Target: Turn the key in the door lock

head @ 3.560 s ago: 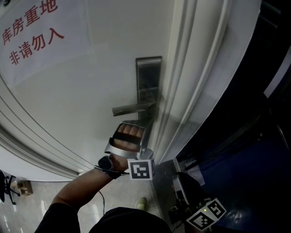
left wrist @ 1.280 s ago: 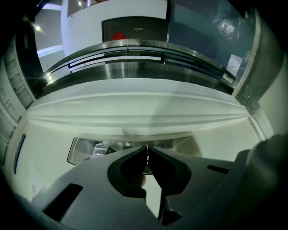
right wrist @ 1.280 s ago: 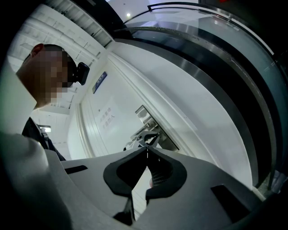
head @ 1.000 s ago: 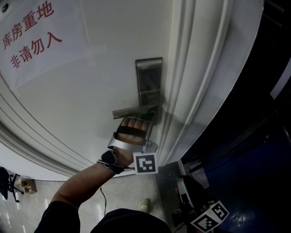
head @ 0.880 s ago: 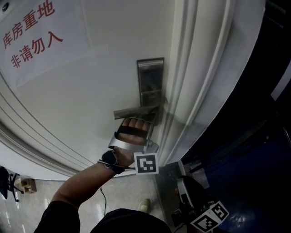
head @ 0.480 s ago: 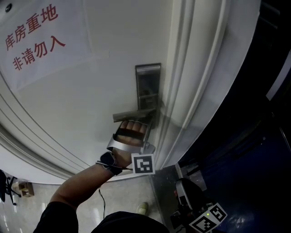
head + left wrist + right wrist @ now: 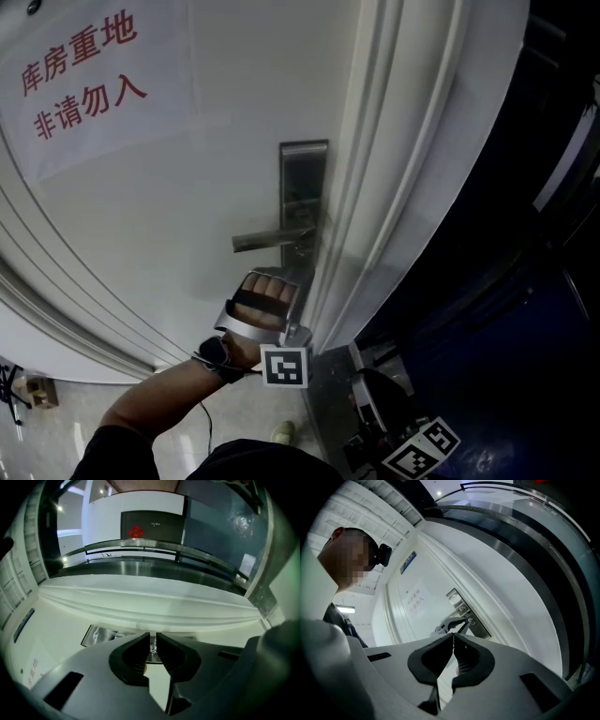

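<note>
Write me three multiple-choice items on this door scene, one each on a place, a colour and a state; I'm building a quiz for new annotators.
1. Where is the left gripper?
A. just below the lever handle, at the lock plate
B. above the lever handle
C. down by the floor

2. What colour is the print on the paper sign?
A. blue
B. red
C. black

3. How do the right gripper jaws stand?
A. wide apart
B. closed on the lever handle
C. together, holding nothing

Answers: 1 A, the head view shows it under the handle, and its own view shows the jaws closed on the key. 2 B, the characters are red. 3 C, its own view shows the jaw tips touching.
</note>
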Available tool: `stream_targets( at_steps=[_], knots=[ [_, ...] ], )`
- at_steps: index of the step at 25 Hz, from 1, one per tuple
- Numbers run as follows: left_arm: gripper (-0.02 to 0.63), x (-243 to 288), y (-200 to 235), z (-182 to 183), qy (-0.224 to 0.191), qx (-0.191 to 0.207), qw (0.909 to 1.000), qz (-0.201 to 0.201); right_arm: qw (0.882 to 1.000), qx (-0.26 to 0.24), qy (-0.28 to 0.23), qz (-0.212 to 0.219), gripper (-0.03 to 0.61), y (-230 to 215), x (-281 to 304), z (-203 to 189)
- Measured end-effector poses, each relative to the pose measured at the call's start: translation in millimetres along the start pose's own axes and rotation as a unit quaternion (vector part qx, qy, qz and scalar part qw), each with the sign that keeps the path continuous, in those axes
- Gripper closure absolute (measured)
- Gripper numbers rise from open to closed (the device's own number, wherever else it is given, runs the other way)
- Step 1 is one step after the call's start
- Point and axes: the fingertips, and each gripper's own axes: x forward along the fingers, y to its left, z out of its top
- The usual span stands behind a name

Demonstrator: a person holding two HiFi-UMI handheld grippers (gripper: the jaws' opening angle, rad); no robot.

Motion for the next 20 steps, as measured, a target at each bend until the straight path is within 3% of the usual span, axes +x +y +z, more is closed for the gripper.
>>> stream_targets(
  at_steps=[3,5,6,8,9,10,13,15,17,20],
  knots=[
    [0.589,-27.7,0.6,13.5,-0.034,-0.075,0.9965,-0.013,1.000,-0.004,0.007,-0.001,0.562,1.8,2.8,-3.5],
    [0.606,-48.5,-1.5,22.3,-0.064,-0.155,0.9850,-0.040,1.000,-0.011,0.013,-0.003,0.563,2.1,5.5,-6.9],
    [0.607,-58.4,-2.9,24.9,-0.076,-0.204,0.9744,-0.056,1.000,-0.015,0.017,-0.005,0.562,2.2,6.9,-8.6],
    [0.607,-76.3,-4.0,26.5,-0.091,-0.306,0.9433,-0.089,0.999,-0.028,0.024,-0.010,0.563,1.6,9.7,-11.2],
    [0.608,-84.4,-4.1,26.8,-0.096,-0.358,0.9228,-0.105,0.999,-0.035,0.027,-0.014,0.563,0.6,11.0,-12.1],
    [0.607,-91.6,-4.4,27.1,-0.099,-0.409,0.8988,-0.122,0.999,-0.044,0.028,-0.017,0.563,-0.9,12.3,-12.8],
    [0.609,-108.1,-7.7,27.6,-0.096,-0.546,0.8153,-0.168,0.997,-0.070,0.028,-0.027,0.563,-4.2,16.0,-13.6],
    [0.608,-115.6,-7.2,26.2,-0.092,-0.604,0.7729,-0.173,0.996,-0.082,0.028,-0.031,0.565,-4.4,18.7,-12.4],
    [0.608,-120.7,-5.6,26.6,-0.094,-0.633,0.7502,-0.167,0.995,-0.088,0.026,-0.034,0.565,-5.9,22.1,-9.3],
    [0.607,-123.0,-5.7,30.1,-0.105,-0.643,0.7418,-0.160,0.994,-0.096,0.026,-0.036,0.565,-7.5,28.8,-7.5]
  ],
)
